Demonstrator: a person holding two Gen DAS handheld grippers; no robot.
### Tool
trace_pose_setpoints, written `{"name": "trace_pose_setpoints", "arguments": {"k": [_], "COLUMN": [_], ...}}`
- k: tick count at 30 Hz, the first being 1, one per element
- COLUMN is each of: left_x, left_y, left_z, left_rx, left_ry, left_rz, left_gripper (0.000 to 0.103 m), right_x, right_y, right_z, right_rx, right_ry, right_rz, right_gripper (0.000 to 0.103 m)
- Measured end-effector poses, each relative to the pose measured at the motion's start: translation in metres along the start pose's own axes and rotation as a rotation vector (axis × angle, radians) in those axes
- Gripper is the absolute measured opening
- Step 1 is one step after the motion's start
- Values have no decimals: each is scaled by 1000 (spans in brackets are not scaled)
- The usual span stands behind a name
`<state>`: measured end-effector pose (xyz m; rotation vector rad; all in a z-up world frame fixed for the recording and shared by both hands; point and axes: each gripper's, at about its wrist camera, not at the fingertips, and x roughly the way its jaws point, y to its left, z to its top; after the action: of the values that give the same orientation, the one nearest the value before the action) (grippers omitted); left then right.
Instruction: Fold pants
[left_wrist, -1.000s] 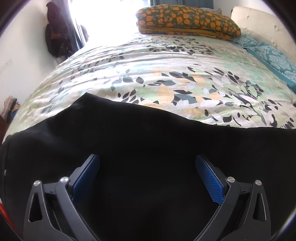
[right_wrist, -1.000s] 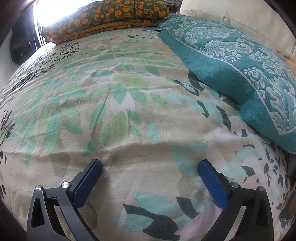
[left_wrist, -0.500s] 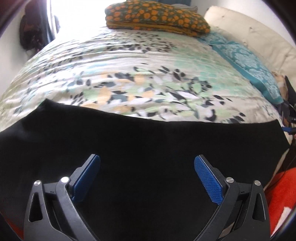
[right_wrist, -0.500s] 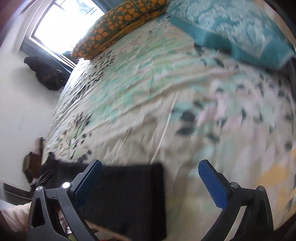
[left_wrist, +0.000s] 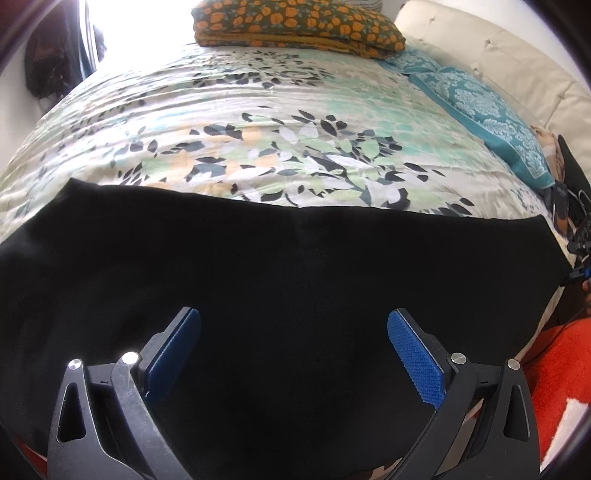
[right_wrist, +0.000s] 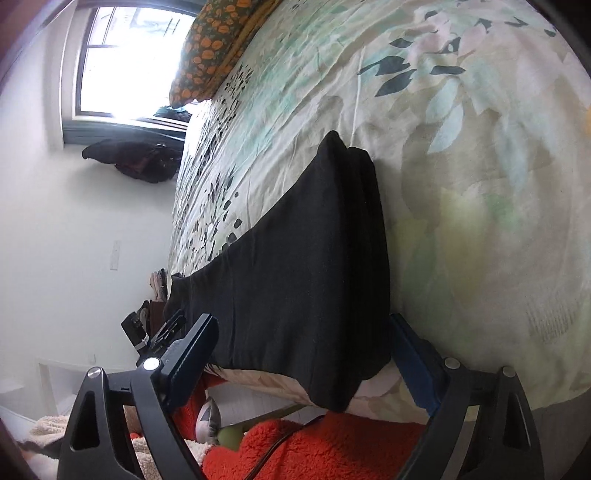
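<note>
The black pants (left_wrist: 280, 280) lie flat across the near edge of the bed, a long dark band on the leaf-print bedspread (left_wrist: 258, 122). The left gripper (left_wrist: 293, 347) hangs over them with its jaws spread wide; both blue pads (left_wrist: 415, 360) are apart with nothing between them, and the cloth runs on to either side and just ahead of the tips. Beyond the far hem lies bare bedspread, then an orange-flowered folded blanket (left_wrist: 295, 26) well ahead, with a teal patterned pillow (left_wrist: 480, 110) ahead and to the right.

The right gripper (right_wrist: 301, 350) is rolled on its side at one narrow end of the pants (right_wrist: 310, 266). Its jaws are wide too, and the folded end sits between them, layers showing at the far corner. Whether the right pad touches the cloth I cannot tell, as the fabric hides most of it. Below the tips a red fluffy throw (right_wrist: 332, 446) hangs off the bed edge. A window (right_wrist: 133, 55) is far off to the left of this gripper.
</note>
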<state>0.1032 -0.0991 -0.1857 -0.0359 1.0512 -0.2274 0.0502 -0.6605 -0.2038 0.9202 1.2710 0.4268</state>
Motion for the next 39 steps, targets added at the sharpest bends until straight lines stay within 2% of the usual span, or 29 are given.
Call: {"name": "trace_pose_setpoints", "arguments": {"k": [2,4,5,6,8,10,12,13,14,16,17,19,22,26,29,31,33,36,39], "left_x": [4,2,0,-4,-10,-10,3,18,32,26,22,9,-24,-69,-101,-112,-113,-115,-122], "left_y": [1,-5,-10,-17,-35,-59,-80,-88,-92,-91,-84,-59,0,92,151,180,205,245,271], "left_z": [0,1,1,1,0,-6,-15,-19,-22,-22,-18,-10,4,10,-7,-23,-39,-53,-60], "left_rx": [-14,-5,7,23,66,125,175,190,210,215,186,98,-53,-233,-311,-326,-353,-483,-566], "left_ry": [20,20,10,-3,-27,-34,-10,49,100,50,70,85,24,-44,-124,-173,-185,-178,-224], "left_rz": [-2,-15,-23,-33,-60,-118,-153,-156,-126,-107,-131,-178,-181,-114,-47,14,57,22,19], "left_gripper": [102,102,102,102,102,102,102,102,102,101,101,101,101,101,101,101,101,101,101], "right_x": [4,1,1,3,3,0,-7,-8,-9,-6,-2,12,45,116,181,222,260,308,343], "right_y": [-6,-1,1,0,-1,11,33,46,60,91,110,147,195,241,273,293,314,336,360], "right_z": [4,5,5,4,2,1,1,1,-1,-7,-12,-25,-48,-76,-90,-100,-111,-123,-136], "right_rx": [49,58,54,64,94,91,52,33,22,-4,-31,-83,-111,-70,-40,-33,-53,-69,-140], "right_ry": [-35,-90,-102,-97,-100,-130,-154,-166,-178,-189,-191,-185,-173,-143,-101,-71,-50,0,35], "right_rz": [-8,-14,-43,-84,-114,-109,-101,-87,-61,-17,5,53,148,280,335,347,318,284,221], "right_gripper": [89,69,24,14,14,14,14,14,14,14,14,14,14,14,14,14,14,14,14]}}
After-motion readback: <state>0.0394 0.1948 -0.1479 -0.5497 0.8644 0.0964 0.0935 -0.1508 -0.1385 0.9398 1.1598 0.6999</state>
